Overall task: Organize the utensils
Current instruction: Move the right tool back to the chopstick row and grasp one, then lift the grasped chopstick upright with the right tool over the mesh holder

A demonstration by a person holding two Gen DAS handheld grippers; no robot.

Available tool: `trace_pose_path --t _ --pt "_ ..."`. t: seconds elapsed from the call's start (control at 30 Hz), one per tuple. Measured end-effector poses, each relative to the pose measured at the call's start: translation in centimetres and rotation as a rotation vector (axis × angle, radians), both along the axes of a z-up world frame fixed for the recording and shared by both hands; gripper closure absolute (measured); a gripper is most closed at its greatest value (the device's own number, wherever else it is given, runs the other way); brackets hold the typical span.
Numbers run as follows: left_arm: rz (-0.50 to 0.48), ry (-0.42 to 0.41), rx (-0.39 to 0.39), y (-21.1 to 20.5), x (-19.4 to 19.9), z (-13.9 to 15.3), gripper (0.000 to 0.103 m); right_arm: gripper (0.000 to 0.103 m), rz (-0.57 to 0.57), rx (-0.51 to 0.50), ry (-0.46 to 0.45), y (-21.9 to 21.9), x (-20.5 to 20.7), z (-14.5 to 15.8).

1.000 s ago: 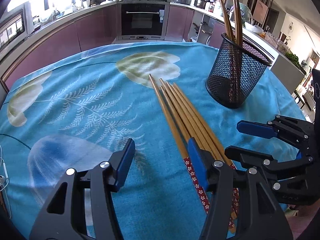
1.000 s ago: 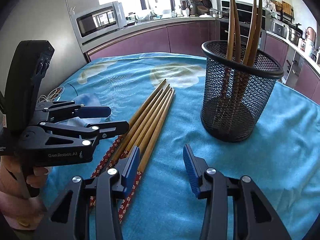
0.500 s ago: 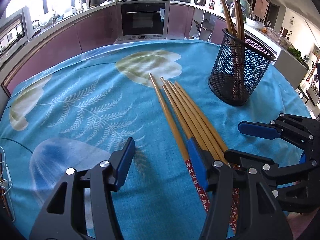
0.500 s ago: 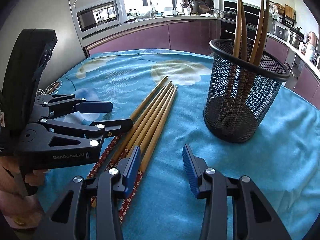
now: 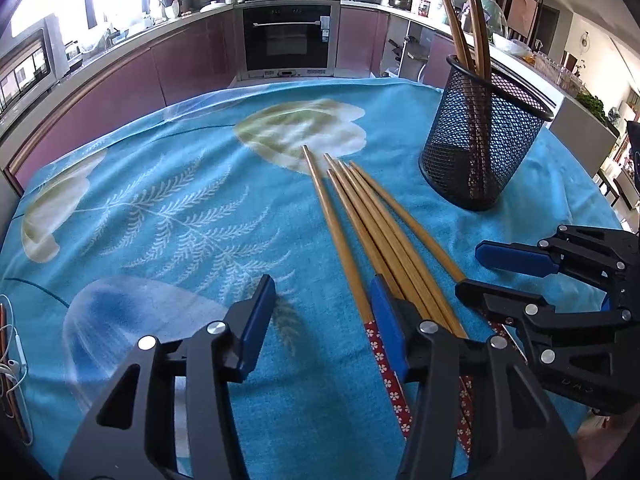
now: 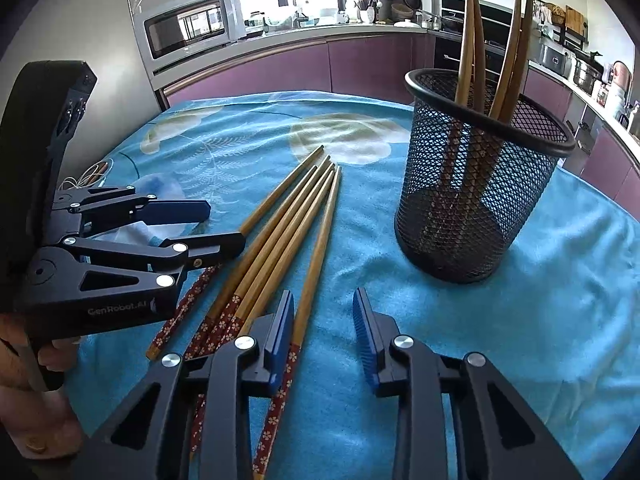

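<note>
lying chopsticks (image 6: 280,236) beside right gripper (image 6: 322,334)

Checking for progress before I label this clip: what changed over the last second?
Little. Both views drift slightly: the black mesh holder sits a bit farther right in each. The open left gripper and open right gripper took hold of nothing. The five bamboo chopsticks lie as before on the blue tablecloth; the chopsticks in the holder are unchanged.

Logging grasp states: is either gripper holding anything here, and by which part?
Nothing is held. The left gripper and right gripper are both open above the chopsticks.
</note>
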State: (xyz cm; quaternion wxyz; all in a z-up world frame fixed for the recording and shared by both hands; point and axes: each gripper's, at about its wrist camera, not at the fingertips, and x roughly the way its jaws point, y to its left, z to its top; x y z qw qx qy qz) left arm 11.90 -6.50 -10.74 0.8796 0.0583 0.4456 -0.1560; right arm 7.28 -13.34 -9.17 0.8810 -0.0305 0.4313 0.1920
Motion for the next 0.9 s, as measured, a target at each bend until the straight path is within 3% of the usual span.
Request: trace_pose_path --t 0.23,0.43,0.57,0.9 --pt "-0.007 0.002 0.016 -0.5 1.5 -0.1 0.057 0.076 0.008 -0.024 0.003 0.8 1.3 0.1" --pt "-0.005 0.003 0.038 -1.1 2.9 0.0 0.062 0.085 0.008 -0.034 0.004 1.4 2.3 0.0" --pt "-0.001 0.002 0.039 -1.5 3.3 0.0 0.071 0.094 0.003 -0.02 0.01 1.2 2.4 0.1" --pt "0.028 0.021 -0.016 -1.4 3.8 0.0 0.092 0.098 -0.032 0.04 0.025 -0.6 2.4 0.4"
